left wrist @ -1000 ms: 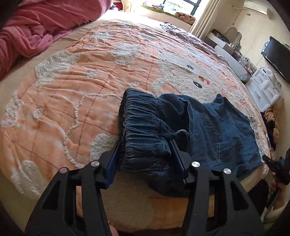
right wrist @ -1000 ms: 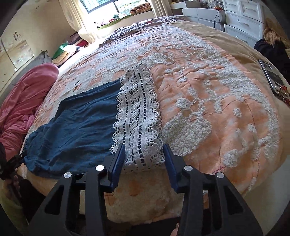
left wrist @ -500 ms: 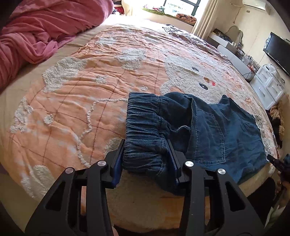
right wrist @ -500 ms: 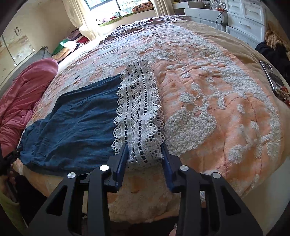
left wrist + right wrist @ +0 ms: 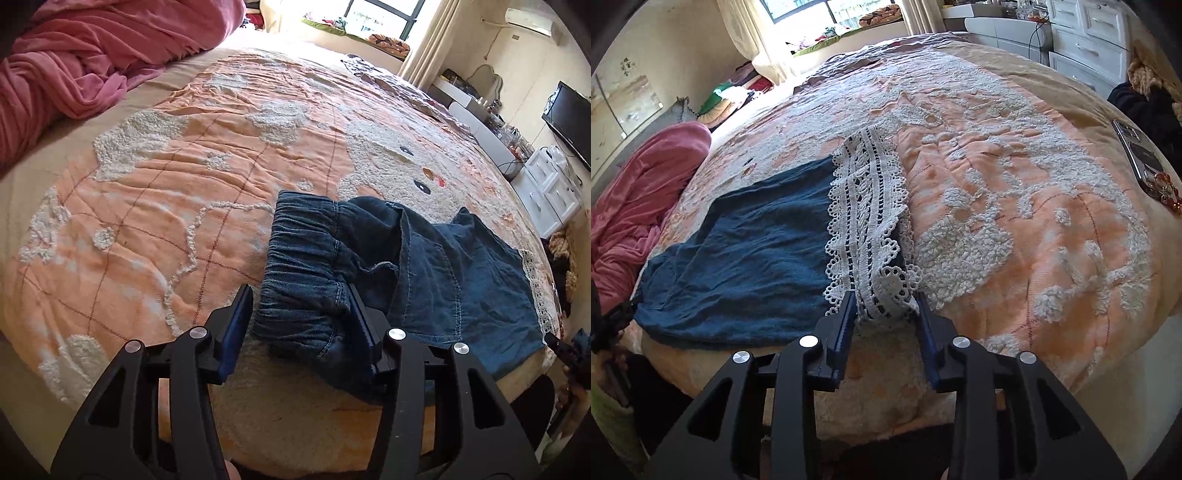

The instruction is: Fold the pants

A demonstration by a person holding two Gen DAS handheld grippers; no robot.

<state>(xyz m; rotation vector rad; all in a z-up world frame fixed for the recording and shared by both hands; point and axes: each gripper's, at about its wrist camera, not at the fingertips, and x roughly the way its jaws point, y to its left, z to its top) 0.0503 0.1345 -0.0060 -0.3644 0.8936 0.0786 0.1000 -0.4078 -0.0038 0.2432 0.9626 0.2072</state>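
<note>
Pants (image 5: 436, 273): dark denim, flat along the bed's near edge; waistband (image 5: 306, 266) left, lace hem (image 5: 871, 221) right.
Left hand-held gripper (image 5: 301, 328): clenched on the bunched waistband.
Right hand-held gripper (image 5: 884, 319): narrowed from a second ago, now pinching the hem's near corner.
Change: both ends went from straddled to gripped; lace corner puckers.
Meaning: I judge the first fold ready to begin.
Bed (image 5: 155, 206): orange quilt, pink blanket (image 5: 74, 62) far left.

A home bedroom is showing here — a wide bed (image 5: 184, 206) is wearing an orange tufted cover. White drawers (image 5: 1086, 40) (by the curtained window (image 5: 798, 9)) and a wall television (image 5: 570, 118) are standing nearby.
</note>
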